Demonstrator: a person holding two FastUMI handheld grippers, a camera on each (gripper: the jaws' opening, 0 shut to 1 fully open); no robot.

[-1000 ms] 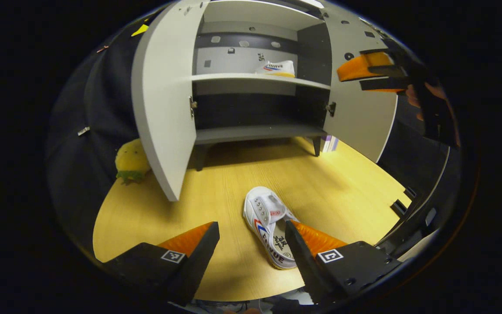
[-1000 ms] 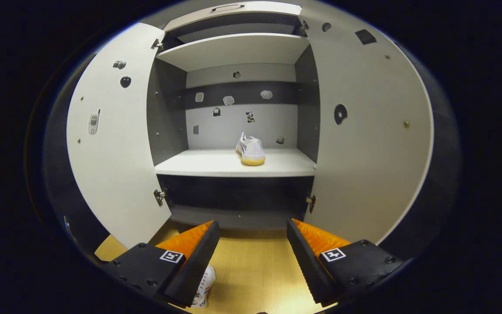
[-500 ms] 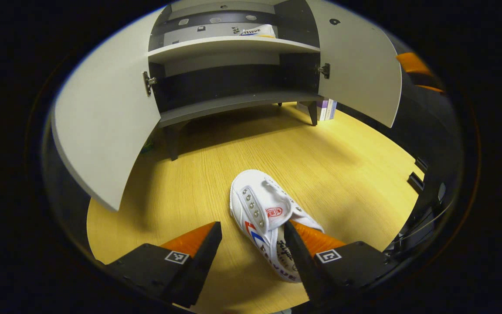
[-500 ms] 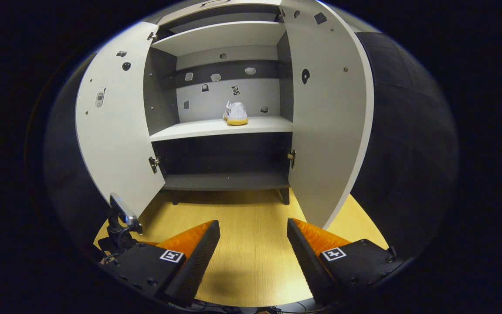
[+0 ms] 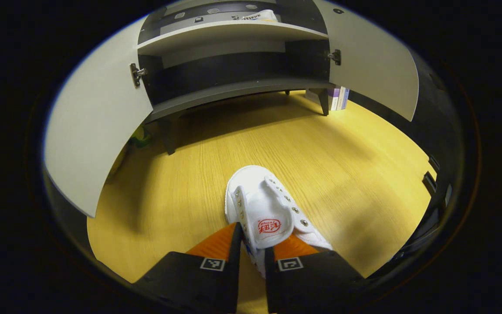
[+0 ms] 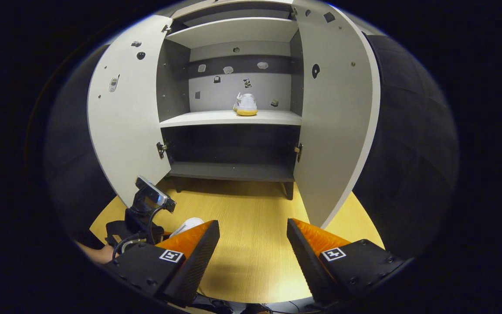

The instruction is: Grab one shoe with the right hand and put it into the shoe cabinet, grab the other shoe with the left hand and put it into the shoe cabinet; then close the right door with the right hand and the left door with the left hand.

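A white canvas slip-on shoe with metal eyelets and a red tongue label [image 5: 265, 209] lay on the yellow wood-grain floor [image 5: 342, 165], toe pointing toward the cabinet. The left gripper [image 5: 251, 244] had its two fingers drawn close together on the shoe's heel end, one finger against the outer side and the other inside the opening, so they pinched the side wall between them. Its white toe [image 6: 188, 225] also peeked out beside the right gripper's finger in the right gripper view. The second white shoe with a yellow sole [image 6: 246, 104] sat on the pale middle shelf of the grey two-door shoe cabinet [image 6: 233, 117], near the back wall. Both cabinet doors stood wide open. The right gripper [image 6: 253, 244] hung above the floor with its fingers spread apart, holding nothing.
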